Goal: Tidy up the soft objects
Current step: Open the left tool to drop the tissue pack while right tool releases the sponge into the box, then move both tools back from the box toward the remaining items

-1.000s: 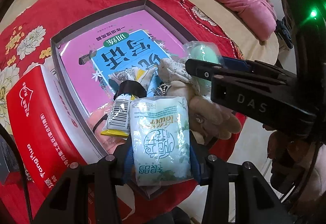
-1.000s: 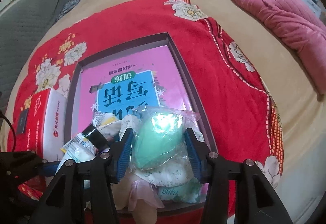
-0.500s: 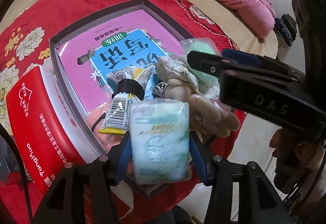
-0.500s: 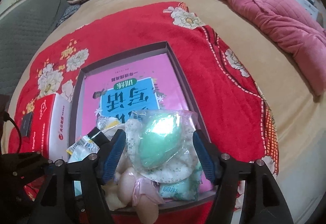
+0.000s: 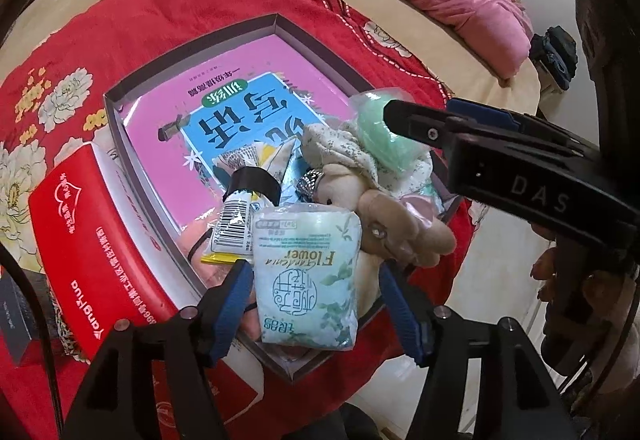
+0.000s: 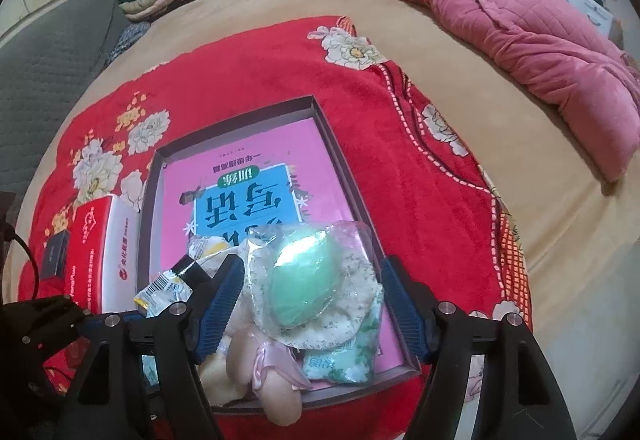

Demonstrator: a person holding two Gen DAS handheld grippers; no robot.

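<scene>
likely home bedroom, bed (image 6: 280, 4), pink quilt (image 6: 520, 20)

Left wrist camera looks steeply down, close over the near corner of the shallow grey cardboard box (image 5: 276, 25) on the red floral blanket (image 5: 152, 4). Right wrist camera sits close too, tilted down at the box's (image 6: 320, 112) near edge, facing the pink quilt (image 6: 520, 24). Both share the box's pink-and-blue book (image 5: 224, 116) (image 6: 248, 196).
</scene>
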